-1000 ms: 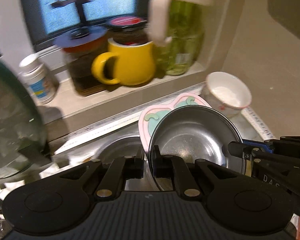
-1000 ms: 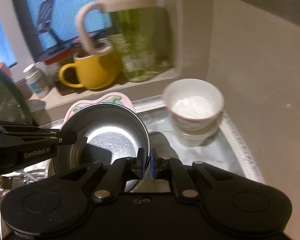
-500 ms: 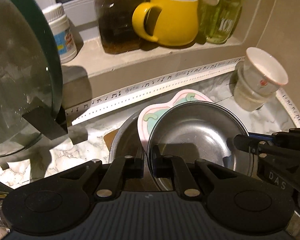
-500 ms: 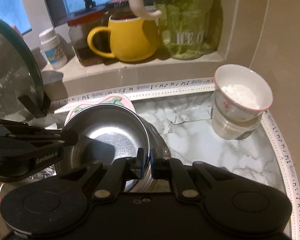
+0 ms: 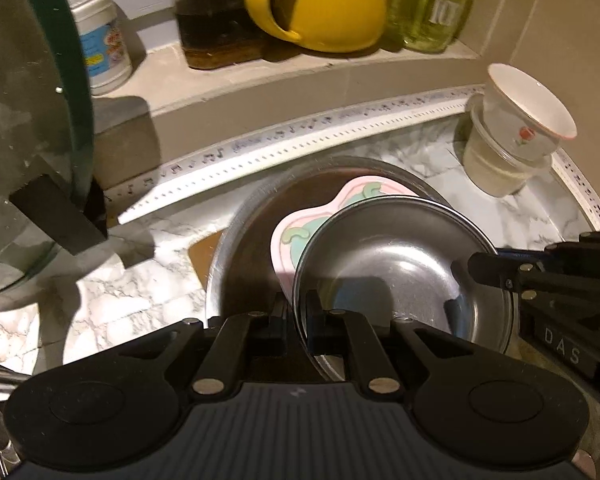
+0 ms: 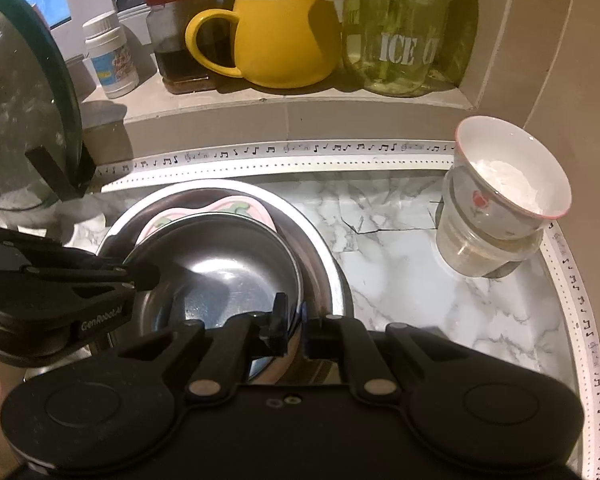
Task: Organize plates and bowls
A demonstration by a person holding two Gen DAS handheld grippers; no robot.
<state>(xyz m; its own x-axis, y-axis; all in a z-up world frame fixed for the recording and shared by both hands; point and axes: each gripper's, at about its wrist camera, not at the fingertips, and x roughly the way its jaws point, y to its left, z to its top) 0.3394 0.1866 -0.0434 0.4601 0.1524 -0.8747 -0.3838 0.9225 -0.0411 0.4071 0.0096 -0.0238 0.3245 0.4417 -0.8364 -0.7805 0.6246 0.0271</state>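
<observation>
Your left claw [image 5: 297, 312] and right claw [image 6: 294, 322] each pinch the small round steel bowl's [image 5: 396, 268] rim, over the larger steel basin [image 6: 320, 248] on the marble desk [image 6: 420, 272].

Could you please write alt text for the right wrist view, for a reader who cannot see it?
The right gripper and left gripper both clamp the rim of a steel bowl, over a pink plate inside a larger steel basin on a marble counter.
</observation>
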